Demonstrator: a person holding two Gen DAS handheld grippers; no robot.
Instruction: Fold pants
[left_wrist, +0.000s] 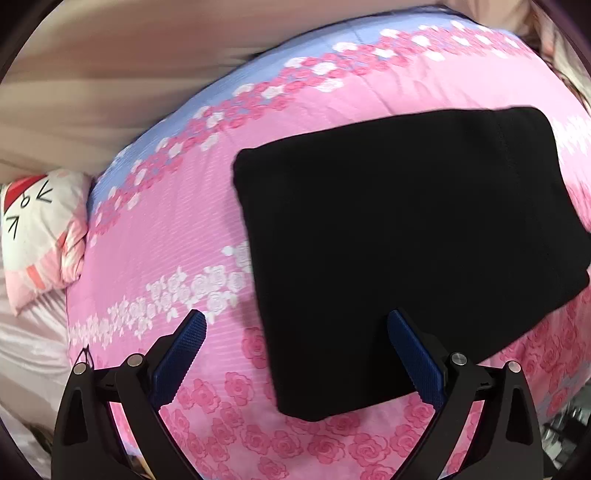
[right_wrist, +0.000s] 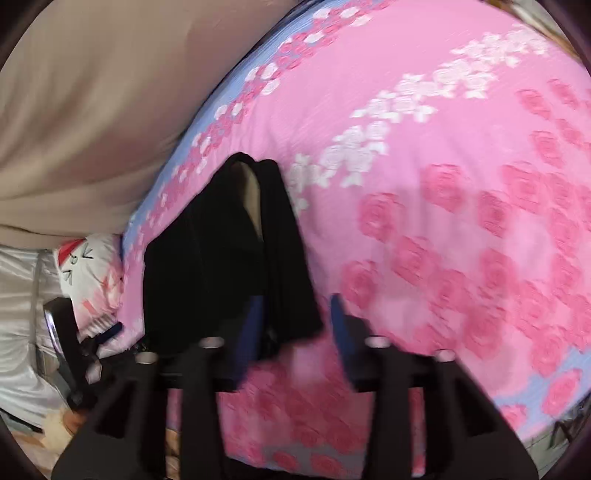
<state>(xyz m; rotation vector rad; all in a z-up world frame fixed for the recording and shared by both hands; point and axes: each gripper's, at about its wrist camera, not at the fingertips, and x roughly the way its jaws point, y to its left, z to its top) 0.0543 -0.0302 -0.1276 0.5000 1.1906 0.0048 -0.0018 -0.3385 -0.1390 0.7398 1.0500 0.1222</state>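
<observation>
The black pants (left_wrist: 406, 236) lie folded into a flat rectangle on the pink rose-print bedspread (left_wrist: 177, 258). My left gripper (left_wrist: 295, 321) is open just above their near left corner, its blue pads spread wide and holding nothing. In the blurred right wrist view the pants (right_wrist: 214, 266) show edge-on as a dark stack with a tan label inside. My right gripper (right_wrist: 295, 310) is open at their near end; its left pad is against the cloth, the right pad over bare bedspread (right_wrist: 443, 184). The left gripper shows at the left edge of the right wrist view (right_wrist: 74, 350).
A white cat-face pillow (left_wrist: 37, 236) lies at the bed's left end, also in the right wrist view (right_wrist: 92, 273). A beige curtain or wall (left_wrist: 110, 74) runs behind the bed. Pale satin sheet (left_wrist: 22, 332) lies at lower left.
</observation>
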